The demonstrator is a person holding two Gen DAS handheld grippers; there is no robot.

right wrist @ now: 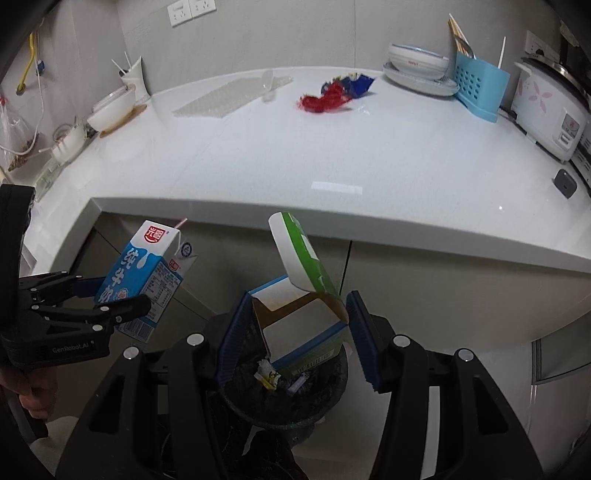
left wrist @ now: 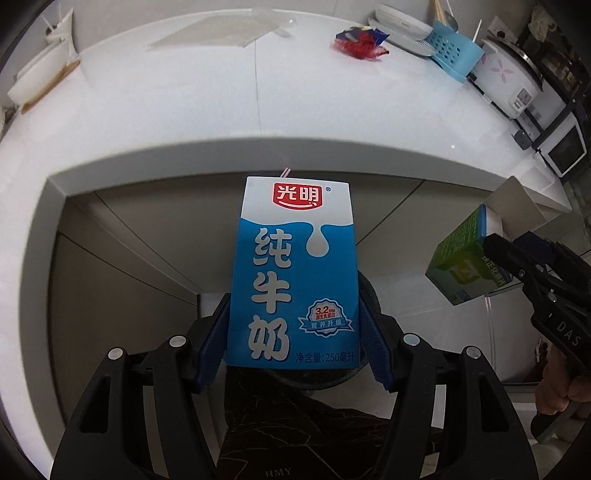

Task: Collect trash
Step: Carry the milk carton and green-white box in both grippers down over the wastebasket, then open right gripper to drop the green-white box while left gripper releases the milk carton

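While angled downward, left tool (left wrist: 295, 321) clamps milk carton (left wrist: 295, 273); right tool (right wrist: 295, 332) clamps open box (right wrist: 303, 325).

White glossy countertop (right wrist: 332, 155): stacked white bowls (right wrist: 417, 61) far right, w/ light-blue perforated plastic utensil caddy (right wrist: 480, 86), white floral rice cooker (right wrist: 546, 110).

I saw a white counter (right wrist: 295, 155) across the upper frame, grey cabinet doors (right wrist: 443, 295) beneath, wall sockets (right wrist: 191, 10) at upper left.

Glossy printed milk carton (left wrist: 293, 273), smooth glossy white countertop (left wrist: 221, 110), matt cardboard box (right wrist: 303, 325).
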